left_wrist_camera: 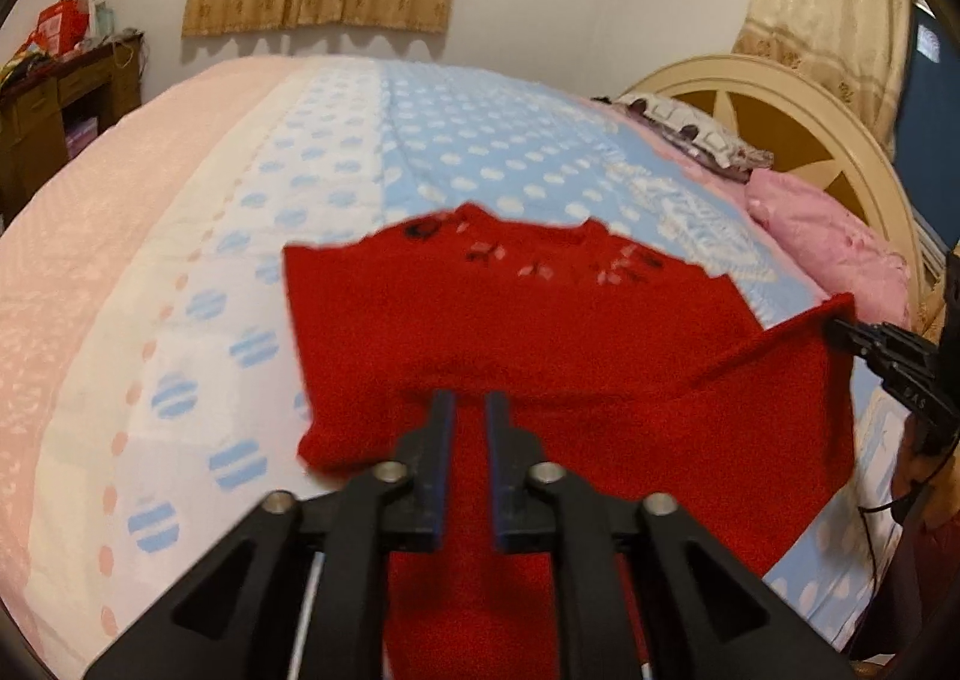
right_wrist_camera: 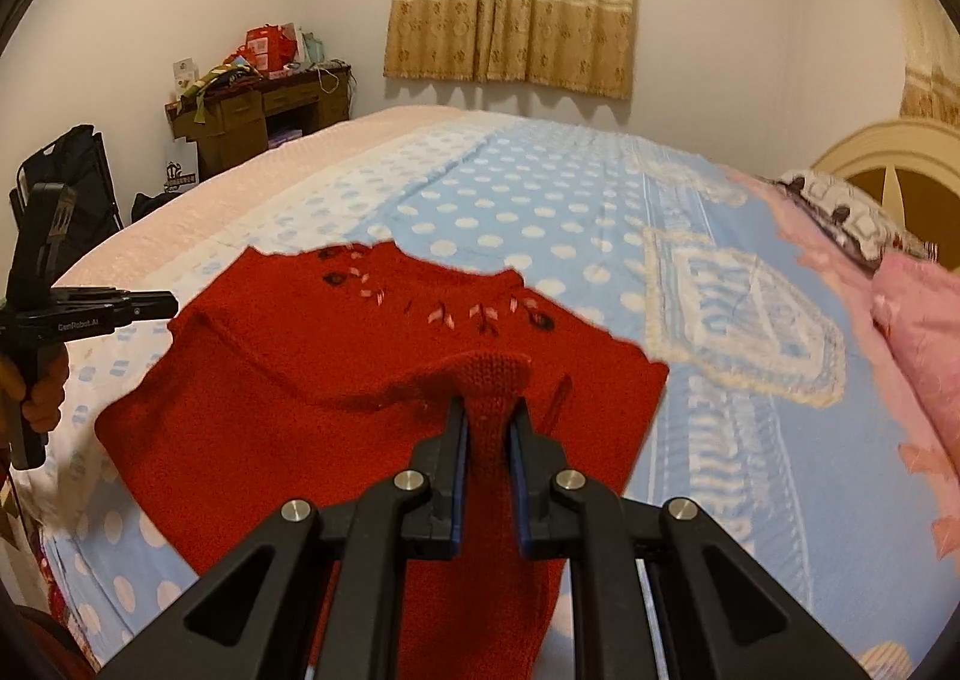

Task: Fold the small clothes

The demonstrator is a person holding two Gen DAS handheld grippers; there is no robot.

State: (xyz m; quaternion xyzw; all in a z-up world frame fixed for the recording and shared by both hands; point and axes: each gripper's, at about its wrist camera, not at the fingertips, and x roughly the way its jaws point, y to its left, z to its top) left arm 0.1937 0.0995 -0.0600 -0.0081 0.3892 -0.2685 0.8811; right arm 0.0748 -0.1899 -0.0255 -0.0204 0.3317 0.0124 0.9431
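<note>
A small red knit sweater [left_wrist_camera: 516, 320] with embroidered flowers near the collar lies on the bed, its near part lifted. My left gripper [left_wrist_camera: 468, 401] is shut on a fold of the sweater's near edge. My right gripper [right_wrist_camera: 491, 410] is shut on another bunch of red knit [right_wrist_camera: 492, 380], held up between the pads. In the left wrist view the right gripper [left_wrist_camera: 840, 329] shows at the right, pinching the sweater's raised corner. In the right wrist view the left gripper [right_wrist_camera: 171, 305] shows at the far left by the sweater's edge.
The bed has a blue and white polka-dot blanket [left_wrist_camera: 480, 152] and a pink cover [left_wrist_camera: 120, 212] to the left. Pink pillows [left_wrist_camera: 828, 242] and a cream headboard [left_wrist_camera: 780, 98] are at the right. A cluttered wooden desk [right_wrist_camera: 258, 110] stands at the far wall.
</note>
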